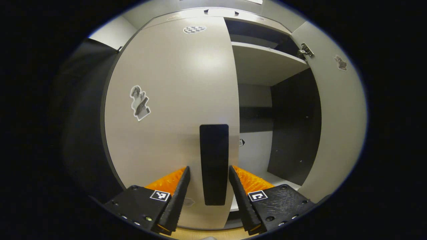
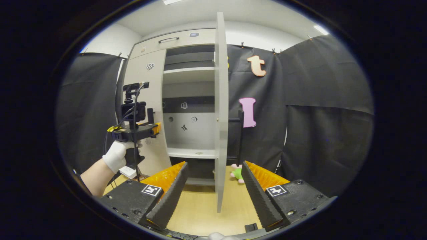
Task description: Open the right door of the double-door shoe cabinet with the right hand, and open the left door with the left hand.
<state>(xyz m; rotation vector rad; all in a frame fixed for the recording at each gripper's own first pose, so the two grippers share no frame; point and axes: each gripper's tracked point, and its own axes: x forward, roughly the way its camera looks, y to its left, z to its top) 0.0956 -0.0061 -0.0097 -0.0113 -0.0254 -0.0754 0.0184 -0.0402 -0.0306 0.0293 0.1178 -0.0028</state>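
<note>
Left gripper view sits close against the left door; right gripper view looks from farther back at the same shoe cabinet.

Your floor is pale wood-look board carrying the shoe cabinet, with a small green-and-pink soft toy lying on it just past the open door's foot, possibly a plush animal, too small to tell.

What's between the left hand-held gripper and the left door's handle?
Nothing visible. The left hand-held gripper is open with the handle of the left door already between its fingers; the right door is swung open, well aside.
</note>
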